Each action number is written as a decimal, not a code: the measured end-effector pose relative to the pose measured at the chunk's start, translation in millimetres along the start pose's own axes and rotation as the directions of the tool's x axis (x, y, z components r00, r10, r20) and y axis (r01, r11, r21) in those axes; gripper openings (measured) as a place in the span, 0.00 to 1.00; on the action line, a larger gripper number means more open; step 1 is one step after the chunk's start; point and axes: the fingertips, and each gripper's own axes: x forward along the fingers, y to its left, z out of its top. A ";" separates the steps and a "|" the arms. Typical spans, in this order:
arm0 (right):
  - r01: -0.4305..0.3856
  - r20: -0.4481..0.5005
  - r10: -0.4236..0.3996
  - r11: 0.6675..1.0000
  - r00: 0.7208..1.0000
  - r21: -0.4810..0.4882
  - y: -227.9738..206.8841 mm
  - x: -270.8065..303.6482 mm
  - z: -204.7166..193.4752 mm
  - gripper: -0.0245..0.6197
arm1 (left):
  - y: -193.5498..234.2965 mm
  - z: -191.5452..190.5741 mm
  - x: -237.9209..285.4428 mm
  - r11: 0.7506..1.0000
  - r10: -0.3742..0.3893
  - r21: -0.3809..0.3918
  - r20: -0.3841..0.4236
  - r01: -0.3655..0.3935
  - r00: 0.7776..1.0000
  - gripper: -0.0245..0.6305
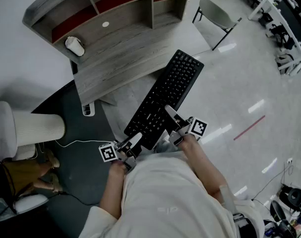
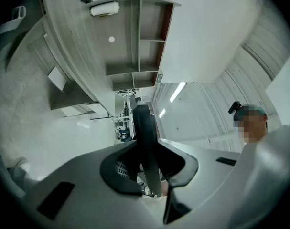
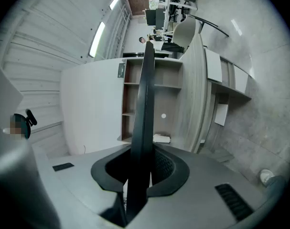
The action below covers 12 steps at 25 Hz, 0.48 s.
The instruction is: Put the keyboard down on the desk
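A black keyboard [image 1: 165,97] hangs in the air, slanting from near my body up toward the corner of the grey wooden desk [image 1: 121,58]. My left gripper [image 1: 129,145] is shut on its near left end. My right gripper [image 1: 173,124] is shut on its near right edge. In the left gripper view the keyboard [image 2: 146,140] shows edge-on, pinched between the jaws of that gripper [image 2: 152,175], with the desk [image 2: 82,56] beyond. In the right gripper view the keyboard [image 3: 145,104] also stands edge-on in the gripper [image 3: 139,178], with the desk [image 3: 195,94] behind.
The desk carries a shelf unit [image 1: 115,1] at its back and a white rolled object [image 1: 75,46] at its left end. A pale chair [image 1: 217,14] stands at the far right. A white ribbed cylinder [image 1: 26,129], a power strip [image 1: 87,109] and a cable lie on the floor at left.
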 end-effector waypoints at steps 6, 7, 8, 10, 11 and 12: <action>0.014 0.040 -0.014 1.000 0.999 0.002 8.5 -1.1 -5.6 0.19 | -10.2 7.1 -6.2 1.000 -0.013 -0.014 -0.014 0.013 1.000 0.18; 0.017 0.040 -0.017 1.000 0.999 -0.001 10.6 -0.5 -5.4 0.19 | -11.5 8.0 -6.2 1.000 -0.012 -0.014 -0.020 0.012 1.000 0.18; 0.017 0.040 -0.017 1.000 0.999 -0.004 14.0 -0.5 -4.5 0.19 | -14.2 8.1 -5.4 1.000 -0.012 -0.014 -0.025 0.011 1.000 0.18; 0.017 0.041 -0.017 1.000 0.999 -0.007 23.1 -3.2 -1.5 0.19 | -23.1 6.8 -2.7 1.000 -0.009 -0.013 -0.032 0.008 0.999 0.18; 0.019 0.043 -0.018 1.000 0.999 -0.005 28.2 -4.4 0.1 0.19 | -28.4 6.7 -1.3 1.000 -0.006 -0.015 -0.034 0.005 0.999 0.18; 0.022 0.046 -0.022 1.000 0.999 -0.002 33.4 -4.3 1.5 0.19 | -34.0 8.0 -0.3 1.000 -0.004 -0.017 -0.035 0.003 0.999 0.18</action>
